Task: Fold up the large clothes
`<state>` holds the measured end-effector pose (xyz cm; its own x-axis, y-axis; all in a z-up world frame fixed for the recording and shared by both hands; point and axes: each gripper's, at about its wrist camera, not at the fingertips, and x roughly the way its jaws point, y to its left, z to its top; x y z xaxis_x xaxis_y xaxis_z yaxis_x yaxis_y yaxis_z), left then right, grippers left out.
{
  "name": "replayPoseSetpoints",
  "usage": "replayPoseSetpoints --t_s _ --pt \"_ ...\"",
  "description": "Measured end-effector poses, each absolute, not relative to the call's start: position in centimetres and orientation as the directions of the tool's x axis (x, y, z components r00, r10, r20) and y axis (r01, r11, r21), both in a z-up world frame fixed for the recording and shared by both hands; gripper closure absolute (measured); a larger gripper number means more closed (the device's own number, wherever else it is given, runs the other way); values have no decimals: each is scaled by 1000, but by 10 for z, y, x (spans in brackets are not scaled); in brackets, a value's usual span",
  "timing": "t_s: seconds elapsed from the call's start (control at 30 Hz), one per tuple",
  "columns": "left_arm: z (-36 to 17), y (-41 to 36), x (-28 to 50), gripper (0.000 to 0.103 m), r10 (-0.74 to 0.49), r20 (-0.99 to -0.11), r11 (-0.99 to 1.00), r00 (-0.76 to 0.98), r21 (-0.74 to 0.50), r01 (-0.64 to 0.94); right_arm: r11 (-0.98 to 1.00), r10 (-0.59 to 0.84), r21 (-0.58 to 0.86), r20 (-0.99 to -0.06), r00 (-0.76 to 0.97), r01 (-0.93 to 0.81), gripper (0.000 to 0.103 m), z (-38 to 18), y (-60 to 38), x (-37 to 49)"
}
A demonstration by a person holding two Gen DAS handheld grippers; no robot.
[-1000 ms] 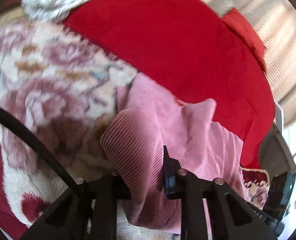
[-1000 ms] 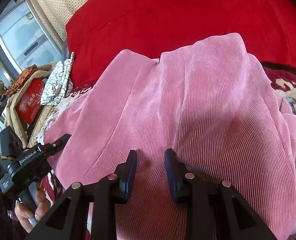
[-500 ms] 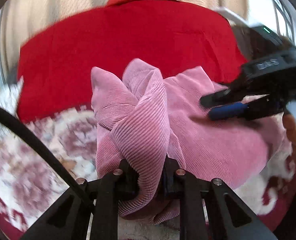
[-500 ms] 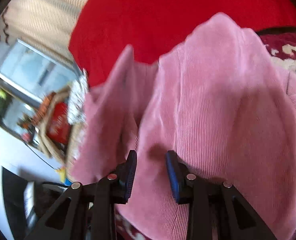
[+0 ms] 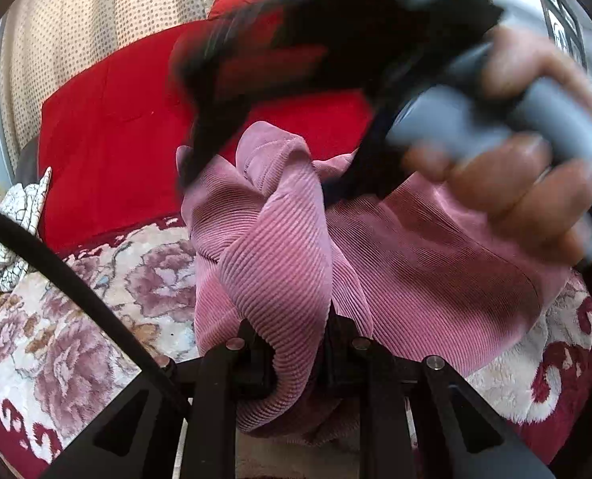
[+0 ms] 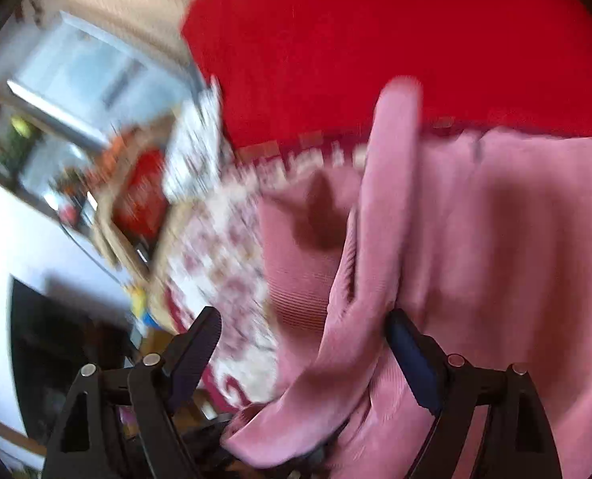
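Observation:
A pink corduroy garment (image 5: pixel 415 263) lies bunched on a floral blanket (image 5: pixel 96 303). My left gripper (image 5: pixel 296 343) is shut on a thick fold of the pink garment, which rises in a twisted ridge from between the fingers. My right gripper (image 6: pixel 303 343) is open wide; a loose fold of the garment (image 6: pixel 495 239) hangs between its fingers, touching the right finger (image 6: pixel 411 355). In the left wrist view the right gripper and the hand holding it (image 5: pixel 515 167) pass close above the garment, blurred.
A red cover (image 5: pixel 136 111) lies behind the garment. A white patterned cloth (image 5: pixel 12 219) sits at the left. In the right wrist view, blurred, a box with red contents (image 6: pixel 136 199) and a window (image 6: pixel 88 76) are at the left.
My right gripper has opened wide and swung over the garment, close in front of the left camera. My left gripper still holds its fold, with the garment pulled a little nearer.

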<state>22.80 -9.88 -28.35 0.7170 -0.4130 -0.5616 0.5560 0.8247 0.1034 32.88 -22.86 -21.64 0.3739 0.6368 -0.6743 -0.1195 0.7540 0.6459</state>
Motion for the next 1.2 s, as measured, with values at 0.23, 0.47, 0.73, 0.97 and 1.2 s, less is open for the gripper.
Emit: replayPoseSetpoints --t_s 0.23,0.47,0.73,0.97,1.2 --pt "-257 -95 199 84 -535 -502 763 679 57 644 785 592 606 -671 446 -130 85 -226 -242 304" --pt "-205 -137 119 35 -759 -307 556 575 155 817 787 447 616 -521 727 -42 90 -177 -347 210" --pt "-204 -81 196 30 -709 -353 681 610 -121 722 727 337 644 -638 692 239 91 -255 -437 202" --pt "-212 -82 253 32 -696 -354 717 625 -394 576 807 306 559 -672 674 191 91 -249 -405 204" --pt "-248 -176 253 36 -648 -594 690 477 -192 698 814 246 546 -633 734 197 90 -235 -409 194"
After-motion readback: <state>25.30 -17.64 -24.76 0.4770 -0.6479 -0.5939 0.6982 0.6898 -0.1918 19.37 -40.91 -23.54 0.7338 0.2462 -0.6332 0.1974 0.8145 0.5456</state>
